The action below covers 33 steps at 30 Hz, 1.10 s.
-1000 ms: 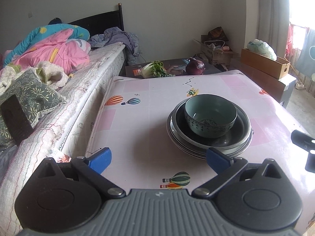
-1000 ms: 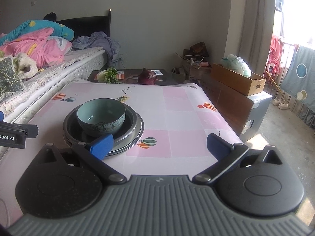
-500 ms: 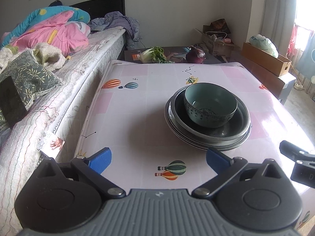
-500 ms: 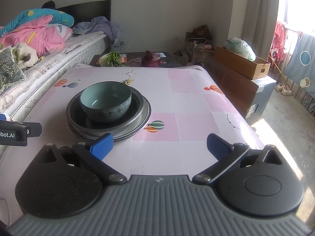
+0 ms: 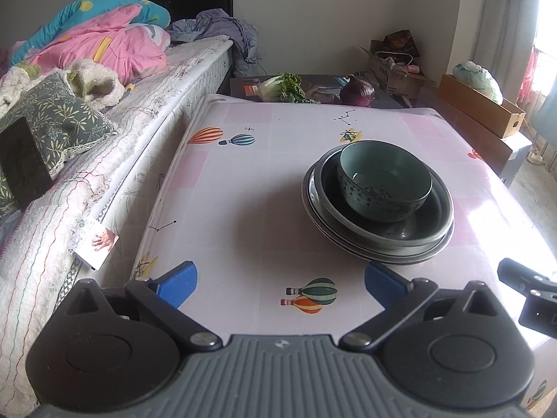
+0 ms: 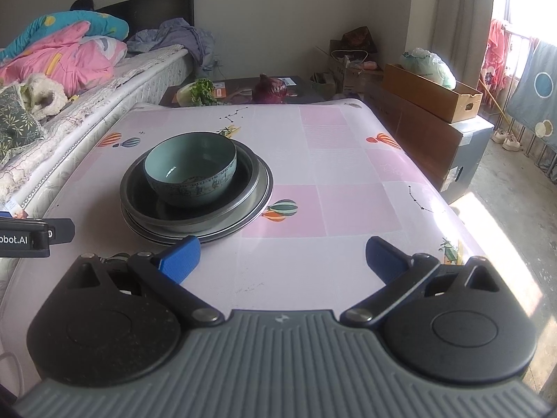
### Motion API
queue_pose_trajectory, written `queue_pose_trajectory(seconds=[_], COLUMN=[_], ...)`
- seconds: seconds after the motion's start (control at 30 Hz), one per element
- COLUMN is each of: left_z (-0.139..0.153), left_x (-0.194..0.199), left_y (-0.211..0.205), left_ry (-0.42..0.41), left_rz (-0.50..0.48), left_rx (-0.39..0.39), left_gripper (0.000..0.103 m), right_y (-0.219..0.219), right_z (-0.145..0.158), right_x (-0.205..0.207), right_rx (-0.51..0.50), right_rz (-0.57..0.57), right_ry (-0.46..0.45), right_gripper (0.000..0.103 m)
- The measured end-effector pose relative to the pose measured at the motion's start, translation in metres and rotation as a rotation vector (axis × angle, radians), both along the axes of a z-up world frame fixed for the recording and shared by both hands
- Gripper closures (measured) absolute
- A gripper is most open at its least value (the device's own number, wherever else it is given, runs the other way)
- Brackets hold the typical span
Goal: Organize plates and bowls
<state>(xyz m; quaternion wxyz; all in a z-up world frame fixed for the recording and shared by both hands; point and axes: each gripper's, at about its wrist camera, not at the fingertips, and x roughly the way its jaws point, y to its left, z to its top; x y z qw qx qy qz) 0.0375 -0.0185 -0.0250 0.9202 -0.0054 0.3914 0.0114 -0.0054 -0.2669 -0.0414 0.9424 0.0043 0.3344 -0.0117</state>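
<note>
A teal bowl sits inside a stack of dark metal plates on the table with the pink balloon-print cloth. My left gripper is open and empty, hovering over the near edge, left of and nearer than the stack. My right gripper is open and empty too, near and to the right of the stack, its left fingertip just in front of the plate rim. Each gripper's body shows at the edge of the other's view.
A bed with quilts and pillows runs along the table's left side. Beyond the far edge a low dark table holds a cabbage and a purple onion. Cardboard boxes and a cabinet stand to the right.
Both grippers have risen and tilted down, so the table and stack appear lower and closer from above. The bowl and plates have not moved. Both stay open.
</note>
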Motion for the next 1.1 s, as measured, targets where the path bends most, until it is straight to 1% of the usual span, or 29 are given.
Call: queue_pose_trajectory(seconds=[0.27, 0.57, 0.8, 1.1], left_z=[-0.005, -0.008, -0.011, -0.013], left_x=[0.004, 0.010, 0.013, 0.012], left_y=[0.002, -0.001, -0.001, -0.003], left_ry=[0.036, 0.071, 0.084, 0.090], left_rz=[0.012, 0.008, 0.007, 0.007], left_rx=[-0.020, -0.037, -0.039, -0.021], left_gripper=[0.000, 0.000, 0.000, 0.000], right_y=[0.004, 0.011, 0.015, 0.016], right_z=[0.003, -0.006, -0.008, -0.012], right_x=[0.009, 0.020, 0.023, 0.028], right_rx=[0.044, 0.053, 0.044, 0.049], right_rz=[0.017, 0.024, 0.027, 0.025], right_ry=[0.032, 0.078, 0.084, 0.105], right_gripper=[0.001, 0.001, 0.001, 0.001])
